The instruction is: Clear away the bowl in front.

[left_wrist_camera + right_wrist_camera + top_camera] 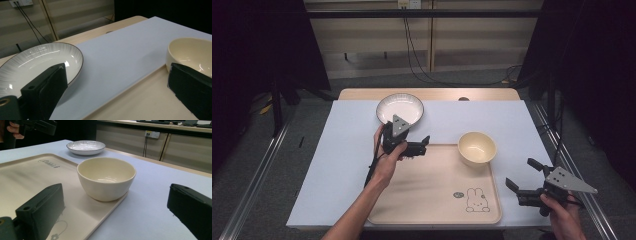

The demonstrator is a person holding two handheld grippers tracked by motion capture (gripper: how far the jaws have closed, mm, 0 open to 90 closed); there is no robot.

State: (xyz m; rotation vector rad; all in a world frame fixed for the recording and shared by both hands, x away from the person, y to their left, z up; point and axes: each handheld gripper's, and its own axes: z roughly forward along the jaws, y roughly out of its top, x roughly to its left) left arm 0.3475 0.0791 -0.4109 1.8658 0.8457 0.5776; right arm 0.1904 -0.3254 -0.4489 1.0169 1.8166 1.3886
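The left gripper [424, 143], held in a person's left hand [387, 162], hovered with its jaws spread wide and nothing between them above the far left edge of a beige tray [422, 195]. In the left gripper view, one black jaw stood in front of a white plate [37, 62] with a dark rim and the other in front of a cream bowl [190, 53], with pale blue table cover [125, 55] showing between them.

The right gripper [523, 175], gripped by the right hand [564, 215] near the table's right edge, was likewise released, its jaws wide apart and grasping nothing. In the right gripper view it pointed toward the bowl [106, 177], which lay well ahead of the jaws and apart from them.

The bowl [477, 147] sat upright and empty on the tray's far right corner. The tray, printed with a small rabbit drawing [477, 200], lay on the near half of the table cover [337, 165]. The plate [400, 108] rested on the cover just beyond the tray's far left edge, close behind the left gripper. A strip of bare wooden tabletop [437, 94] ran along the far side, and black cables [422, 60] trailed across the floor beyond it.
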